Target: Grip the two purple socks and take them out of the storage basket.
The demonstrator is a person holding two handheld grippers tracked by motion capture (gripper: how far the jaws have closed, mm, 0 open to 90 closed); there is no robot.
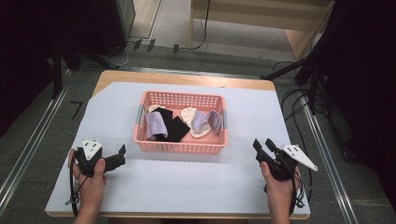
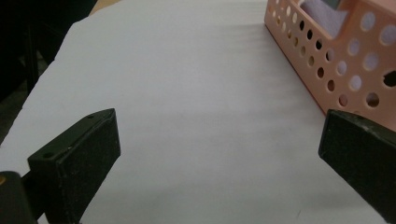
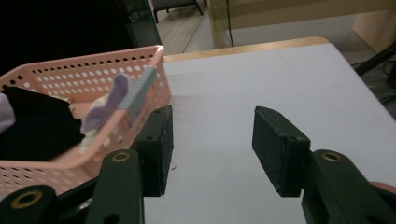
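From above, a white sheet (image 1: 187, 182) covers the table, and the pink basket (image 1: 181, 143) of socks (image 1: 157, 125) sits between and just beyond the left gripper (image 1: 122, 156) and right gripper (image 1: 262, 148). The left gripper view has its jaws spread wide and empty, the basket beside the right-hand jaw. The right gripper view has jaws parted, nothing between, the basket beside its left-hand jaw.

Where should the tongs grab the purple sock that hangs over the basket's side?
Probably the loose flap of the purple sock draped over the pink basket rim, with the right tongs coming from above on the right: that fold sticks up free, and they stand open nearby.
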